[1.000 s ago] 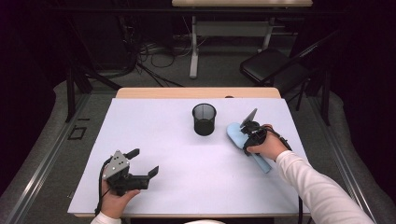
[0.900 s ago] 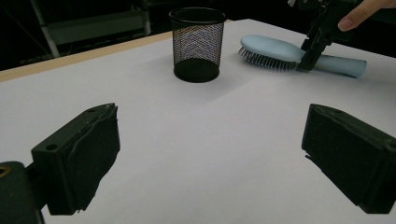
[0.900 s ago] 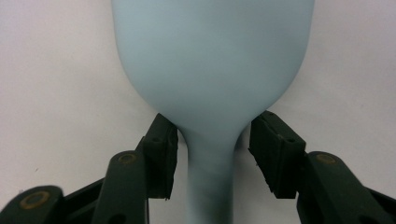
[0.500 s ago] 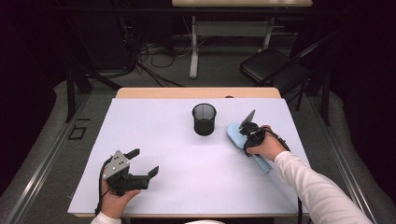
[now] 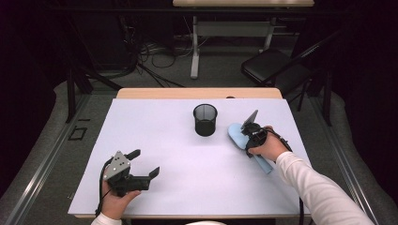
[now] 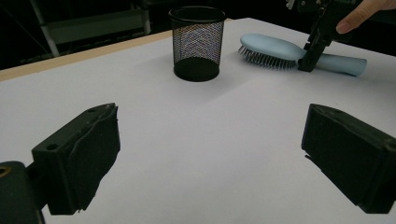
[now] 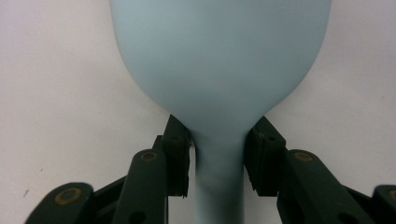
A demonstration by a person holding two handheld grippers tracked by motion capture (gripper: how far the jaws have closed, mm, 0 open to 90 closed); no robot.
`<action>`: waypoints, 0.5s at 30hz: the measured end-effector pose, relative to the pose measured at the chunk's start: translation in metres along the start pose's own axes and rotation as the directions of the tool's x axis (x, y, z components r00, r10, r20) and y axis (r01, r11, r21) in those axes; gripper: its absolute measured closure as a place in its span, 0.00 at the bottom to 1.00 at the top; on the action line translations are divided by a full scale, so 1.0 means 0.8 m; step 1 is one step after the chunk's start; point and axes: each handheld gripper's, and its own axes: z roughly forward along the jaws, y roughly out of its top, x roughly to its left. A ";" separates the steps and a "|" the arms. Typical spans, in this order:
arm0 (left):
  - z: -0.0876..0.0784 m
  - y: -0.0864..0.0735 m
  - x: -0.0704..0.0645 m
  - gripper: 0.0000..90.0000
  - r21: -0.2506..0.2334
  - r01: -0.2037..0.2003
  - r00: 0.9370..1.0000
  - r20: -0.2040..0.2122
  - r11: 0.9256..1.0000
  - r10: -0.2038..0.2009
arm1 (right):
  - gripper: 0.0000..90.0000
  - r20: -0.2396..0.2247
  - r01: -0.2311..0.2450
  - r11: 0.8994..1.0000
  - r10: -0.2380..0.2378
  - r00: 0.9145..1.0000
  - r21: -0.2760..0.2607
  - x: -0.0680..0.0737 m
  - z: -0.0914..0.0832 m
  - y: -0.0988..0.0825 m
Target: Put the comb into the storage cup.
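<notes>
Brush [image 5: 239,136] lies on the table [image 5: 155,126] right of the cup [image 5: 205,120], bristles down, head toward the cup. Right gripper [image 7: 217,156] comes at it from above, jaws either side of the neck where head narrows to handle, the slimmest spot to grab. Jaws have just been closing; pads look at or just touching the neck, with a thin gap on the right side, so grip probably not firm yet. Left gripper [image 5: 143,164] rests at the near left, well apart, jaws wide and empty, likely waiting. Open cup mouth suggests the brush goes in.
</notes>
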 end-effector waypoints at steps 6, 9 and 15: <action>0.000 0.000 0.000 0.05 0.000 0.003 1.000 0.002 1.000 -0.003 | 0.73 -0.005 0.001 1.000 -0.001 1.000 -0.001 -0.001 0.000 0.000; 0.000 0.000 0.000 0.05 0.000 0.001 1.000 0.000 1.000 -0.001 | 0.73 -0.006 0.001 1.000 -0.001 1.000 -0.003 -0.001 0.000 -0.001; 0.000 0.000 0.000 0.05 0.000 0.000 1.000 0.000 1.000 0.000 | 0.74 -0.012 -0.006 1.000 0.005 1.000 -0.015 -0.001 0.001 -0.002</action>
